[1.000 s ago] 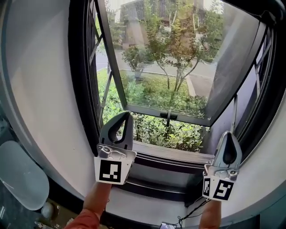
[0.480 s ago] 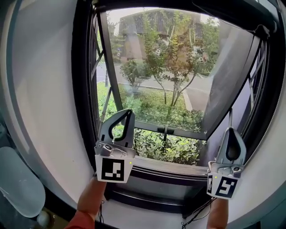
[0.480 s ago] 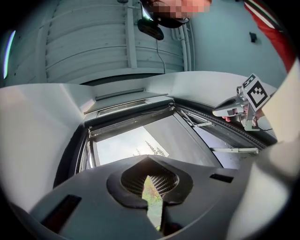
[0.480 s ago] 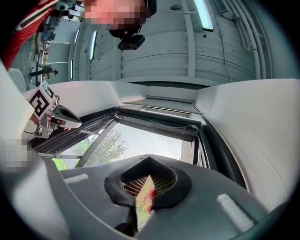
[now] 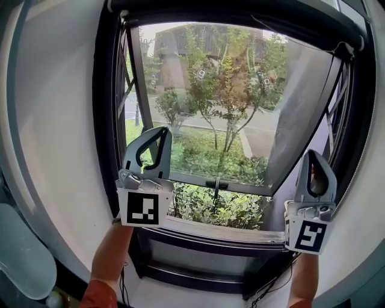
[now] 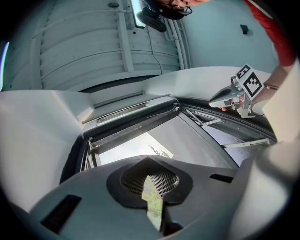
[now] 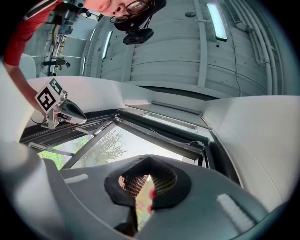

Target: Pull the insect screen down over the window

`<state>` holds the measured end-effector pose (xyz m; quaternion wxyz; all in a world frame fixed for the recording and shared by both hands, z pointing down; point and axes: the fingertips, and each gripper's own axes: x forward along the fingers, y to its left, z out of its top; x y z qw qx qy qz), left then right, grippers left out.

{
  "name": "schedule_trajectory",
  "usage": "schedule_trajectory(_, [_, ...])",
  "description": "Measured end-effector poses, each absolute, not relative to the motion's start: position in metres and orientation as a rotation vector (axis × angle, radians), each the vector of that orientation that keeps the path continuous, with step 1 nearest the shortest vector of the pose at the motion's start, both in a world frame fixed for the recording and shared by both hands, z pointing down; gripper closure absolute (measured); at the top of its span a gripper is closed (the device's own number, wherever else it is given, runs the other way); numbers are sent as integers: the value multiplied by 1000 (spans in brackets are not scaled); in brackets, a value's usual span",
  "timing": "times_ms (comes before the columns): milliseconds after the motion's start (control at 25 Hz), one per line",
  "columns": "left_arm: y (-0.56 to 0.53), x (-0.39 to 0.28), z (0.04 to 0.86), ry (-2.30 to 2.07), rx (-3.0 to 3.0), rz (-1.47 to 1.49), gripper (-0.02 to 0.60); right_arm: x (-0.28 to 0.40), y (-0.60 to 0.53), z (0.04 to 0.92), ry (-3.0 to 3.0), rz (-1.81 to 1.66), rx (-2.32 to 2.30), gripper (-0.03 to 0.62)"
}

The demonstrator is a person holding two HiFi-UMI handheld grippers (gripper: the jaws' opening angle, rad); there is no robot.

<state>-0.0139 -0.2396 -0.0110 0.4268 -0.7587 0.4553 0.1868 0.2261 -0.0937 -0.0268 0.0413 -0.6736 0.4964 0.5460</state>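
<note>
Left tool (image 5: pixel 157 133) closed, right tool (image 5: pixel 314 155) closed, before window (image 5: pixel 240 108)

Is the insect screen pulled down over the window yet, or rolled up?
Rolled up, it seems: the dark roller housing sits atop the window frame, and no mesh crosses the opening.

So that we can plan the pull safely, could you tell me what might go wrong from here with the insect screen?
1. The left gripper and the right gripper are both shut and empty. Unless they open first, they would probably only bump the screen housing at the top of the frame.
2. The thin cord at the top right lies above the right gripper and might snag.
3. The grippers are far apart, so an uneven pull could skew the screen.
</note>
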Motion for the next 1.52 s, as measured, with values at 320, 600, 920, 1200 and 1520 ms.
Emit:
schedule_trajectory(320, [-238,-6,-58,1114,-1781,465,578,218,-105,-68,1492,1807,-2099,585])
schedule_trajectory(600, [-240,-1,-118,1119,-1643,428,578,218,-115,-122,1434,1921,-2161,585])
schedule_trajectory(920, [-242,0,-171,1128,-1554,377,578,207,-119,-173,1364,2054,-2119,585])
schedule_trajectory(1200, [-250,6,-211,1154,-1419,259,577,208,-126,-216,1349,2116,-2156,585])
schedule_trajectory(1520, [-270,5,-248,1180,-1347,67,531,231,-141,-258,1271,2231,-2385,583])
